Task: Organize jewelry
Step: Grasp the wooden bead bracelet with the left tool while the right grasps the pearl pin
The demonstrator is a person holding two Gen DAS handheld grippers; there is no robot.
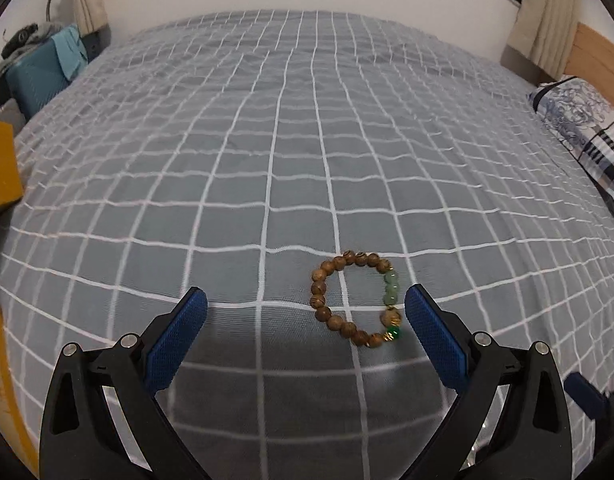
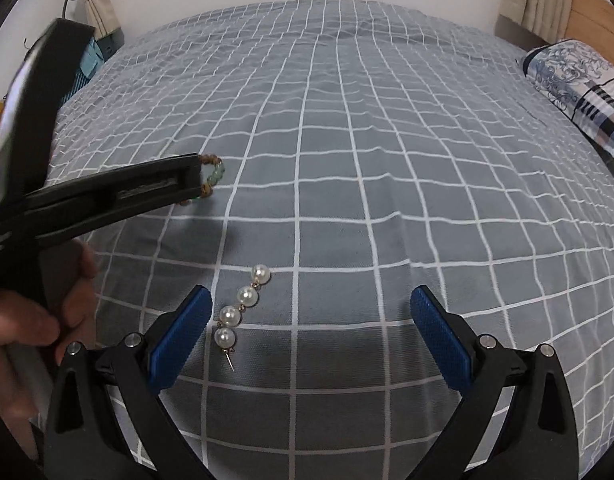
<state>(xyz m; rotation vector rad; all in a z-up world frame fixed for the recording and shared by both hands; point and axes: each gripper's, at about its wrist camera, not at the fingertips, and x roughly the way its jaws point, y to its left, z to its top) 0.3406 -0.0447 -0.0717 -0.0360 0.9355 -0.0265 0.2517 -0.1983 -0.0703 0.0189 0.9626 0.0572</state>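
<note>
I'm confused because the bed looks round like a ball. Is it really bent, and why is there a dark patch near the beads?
Left wrist view: the fisheye lens bows the grid bedspread; the dark patch beside the bracelet is shadow under the open left gripper. Right wrist view: same bulge, a shadow by the pearls, blurred edges.

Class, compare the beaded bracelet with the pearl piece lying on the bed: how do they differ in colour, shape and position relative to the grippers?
The bracelet is brown wooden beads with several green ones; the pearl piece is four white pearls. The bracelet forms a closed ring; the pearl piece is a short straight string ending in a thin pin. The bracelet lies near the right finger of the left gripper; the pearl piece lies near the left finger of the right gripper. Both rest flat on the checked bedspread, ungripped.
</note>
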